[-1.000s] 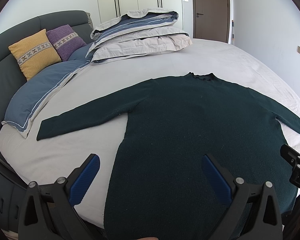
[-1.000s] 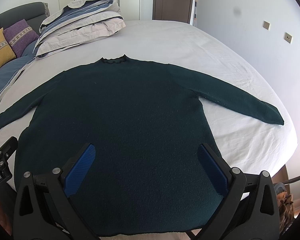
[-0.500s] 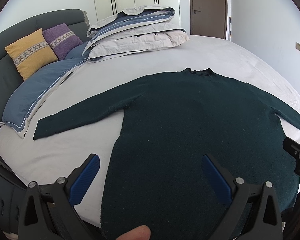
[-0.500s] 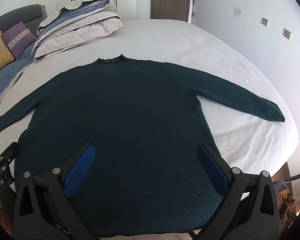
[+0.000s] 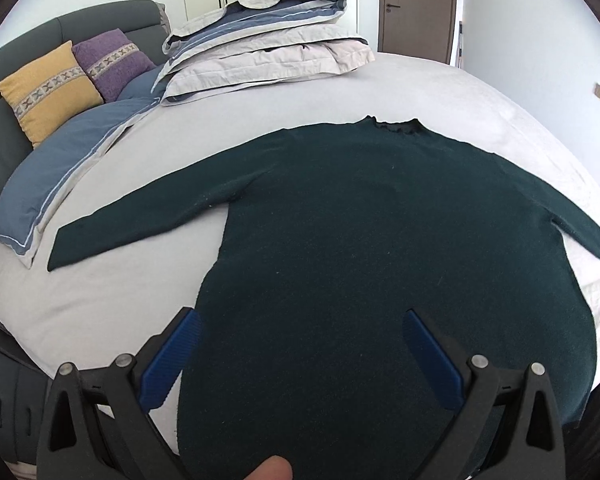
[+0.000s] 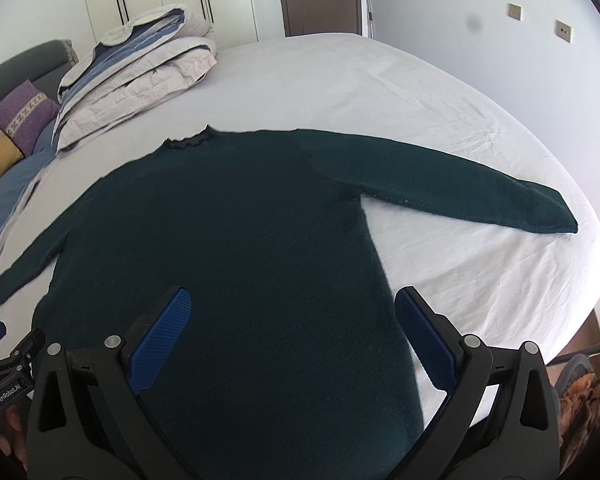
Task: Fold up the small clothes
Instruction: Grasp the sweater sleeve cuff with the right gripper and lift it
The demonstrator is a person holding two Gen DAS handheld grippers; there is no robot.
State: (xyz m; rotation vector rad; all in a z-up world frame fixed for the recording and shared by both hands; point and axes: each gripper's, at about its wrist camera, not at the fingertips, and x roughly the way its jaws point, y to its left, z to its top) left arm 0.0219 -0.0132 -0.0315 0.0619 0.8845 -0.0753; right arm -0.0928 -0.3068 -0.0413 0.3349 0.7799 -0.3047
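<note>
Lying flat on the bed (image 6: 380, 92), a dark green sweater (image 5: 380, 240) is pointing its collar away (sleeves outspread); folded bedding (image 5: 268, 56) is sitting beyond, both grippers' fingers (image 5: 168, 360) gaping wide, holding nothing.

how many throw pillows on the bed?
2. The yellow pillow leans on the headboard at the bed's far left; the purple pillow sits beside it, toward the folded duvet. More may hide behind that.

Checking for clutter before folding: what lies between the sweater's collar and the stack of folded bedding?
Only bare white sheet lies between the sweater collar and the folded bedding; both wrist views show that stretch with nothing on it.
</note>
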